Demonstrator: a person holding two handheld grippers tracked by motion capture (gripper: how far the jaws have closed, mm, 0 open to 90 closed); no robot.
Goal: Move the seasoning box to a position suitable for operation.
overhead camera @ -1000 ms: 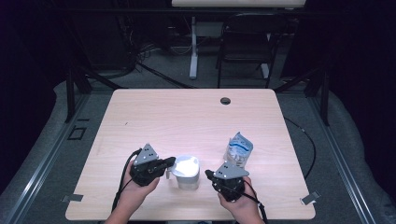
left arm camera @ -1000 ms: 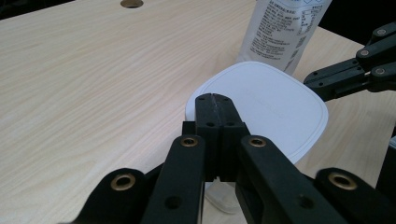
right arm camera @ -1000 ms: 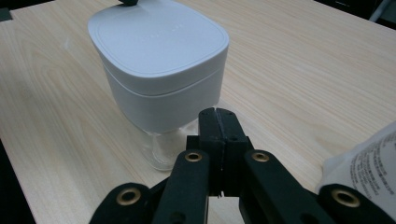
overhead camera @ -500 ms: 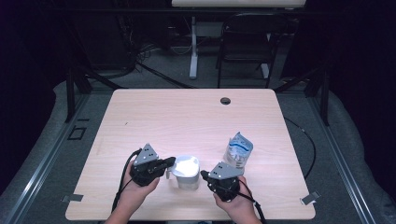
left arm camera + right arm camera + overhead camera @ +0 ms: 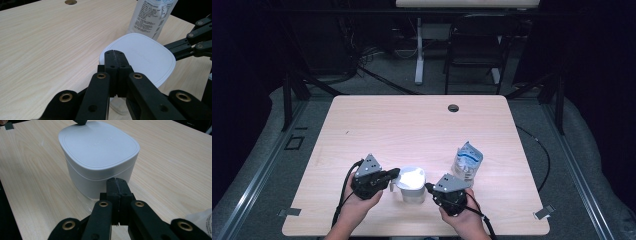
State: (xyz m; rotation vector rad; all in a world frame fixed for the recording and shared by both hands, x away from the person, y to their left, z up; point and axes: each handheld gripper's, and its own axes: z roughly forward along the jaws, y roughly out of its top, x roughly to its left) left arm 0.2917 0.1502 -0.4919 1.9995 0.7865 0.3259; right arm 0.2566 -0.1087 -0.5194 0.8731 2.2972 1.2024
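White container (image 5: 412,183), one, lidded, squarish with rounded corners, stands on the bench (image 5: 422,125) near its front edge. We see two claws flanking it: left claw (image 5: 395,174) closed at the lid's rim, right claw (image 5: 430,188) closed just beside its wall. One pouch (image 5: 467,160) stands nearby.

The left hand-held gripper (image 5: 115,53) has its jaws pressed together at the near edge of the white lid (image 5: 142,58); a plastic pouch (image 5: 152,17) stands behind on the table (image 5: 45,45)
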